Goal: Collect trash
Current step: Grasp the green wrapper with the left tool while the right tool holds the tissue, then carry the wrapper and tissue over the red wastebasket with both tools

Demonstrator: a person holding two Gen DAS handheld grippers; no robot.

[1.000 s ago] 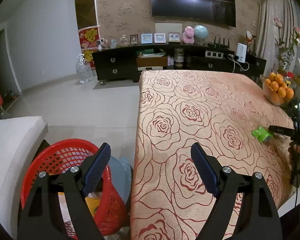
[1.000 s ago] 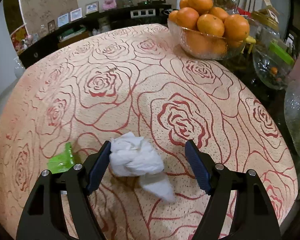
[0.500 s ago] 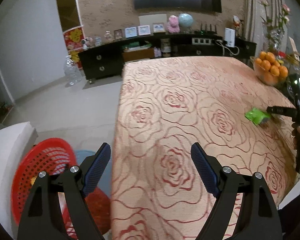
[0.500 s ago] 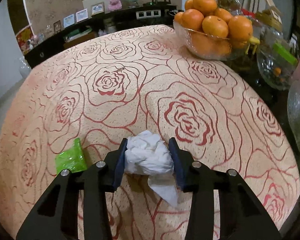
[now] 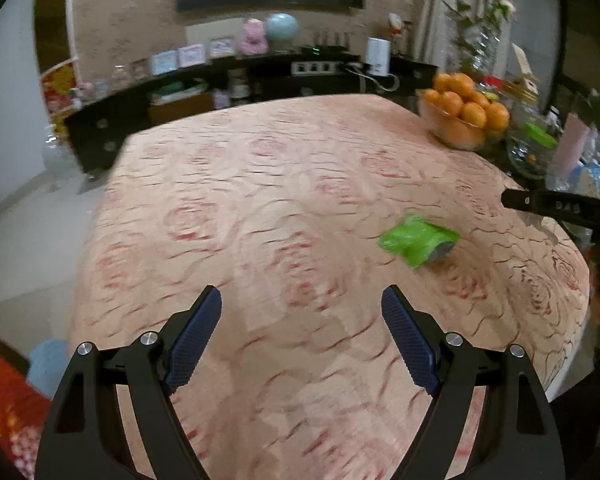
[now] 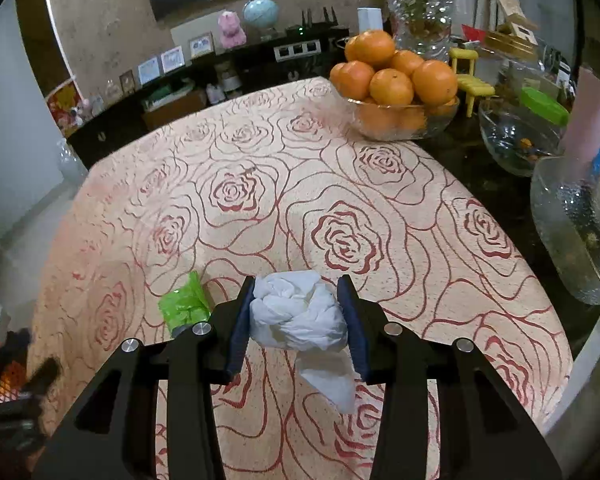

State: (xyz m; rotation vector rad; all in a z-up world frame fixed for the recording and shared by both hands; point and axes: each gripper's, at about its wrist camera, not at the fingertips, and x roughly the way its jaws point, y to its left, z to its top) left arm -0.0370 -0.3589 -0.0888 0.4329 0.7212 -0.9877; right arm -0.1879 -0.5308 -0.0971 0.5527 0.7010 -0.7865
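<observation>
My right gripper (image 6: 298, 314) is shut on a crumpled white tissue (image 6: 298, 316) and holds it lifted above the rose-patterned tablecloth (image 6: 260, 184). A green wrapper (image 6: 184, 304) lies on the cloth just left of it; it also shows in the left wrist view (image 5: 418, 240), ahead and to the right of my left gripper (image 5: 300, 336), which is open and empty over the table's near left part. The right gripper's tip (image 5: 556, 208) shows at the right edge of that view. A red basket (image 5: 0, 400) is at the lower left, below the table.
A glass bowl of oranges (image 6: 396, 92) stands at the table's far right corner. Glass jars and a fish bowl (image 6: 520, 140) crowd the dark surface on the right. A dark TV cabinet (image 5: 220, 96) runs along the back wall.
My right gripper closed on the tissue and lifted it off the cloth. My left gripper swung right from the red basket toward the table and the green wrapper.
</observation>
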